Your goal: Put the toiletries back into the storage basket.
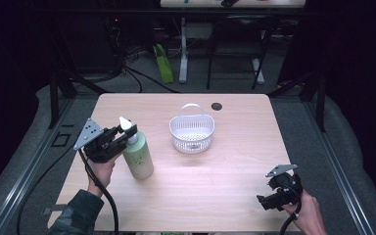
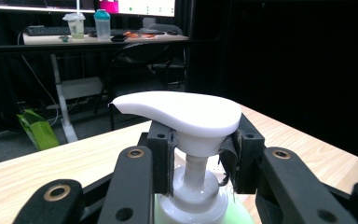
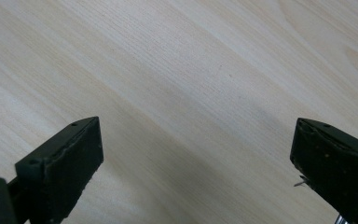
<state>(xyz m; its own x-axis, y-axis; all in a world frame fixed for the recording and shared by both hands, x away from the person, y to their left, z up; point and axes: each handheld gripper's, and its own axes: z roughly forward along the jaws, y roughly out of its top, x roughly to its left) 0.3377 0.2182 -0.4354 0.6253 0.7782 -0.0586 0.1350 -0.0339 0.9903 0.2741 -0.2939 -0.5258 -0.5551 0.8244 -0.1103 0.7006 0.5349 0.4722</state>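
Observation:
A pale green pump bottle [image 1: 139, 156] with a white pump head [image 1: 125, 122] stands upright on the left part of the wooden table [image 1: 225, 171]. My left gripper [image 1: 125, 133] is shut on the neck just under the pump head [image 2: 179, 112], one jaw on each side of the bottle's white collar [image 2: 196, 189]. A white perforated basket [image 1: 192, 131] with a handle sits near the table's middle, to the right of the bottle. My right gripper [image 1: 267, 201] hovers near the front right corner, open, jaws wide apart over bare wood [image 3: 191, 93].
A dark round grommet hole [image 1: 217, 106] lies behind the basket. Beyond the far edge are desk legs, cables and a green bag [image 1: 163, 63] on the floor. Another desk with cups [image 2: 77, 24] stands in the background.

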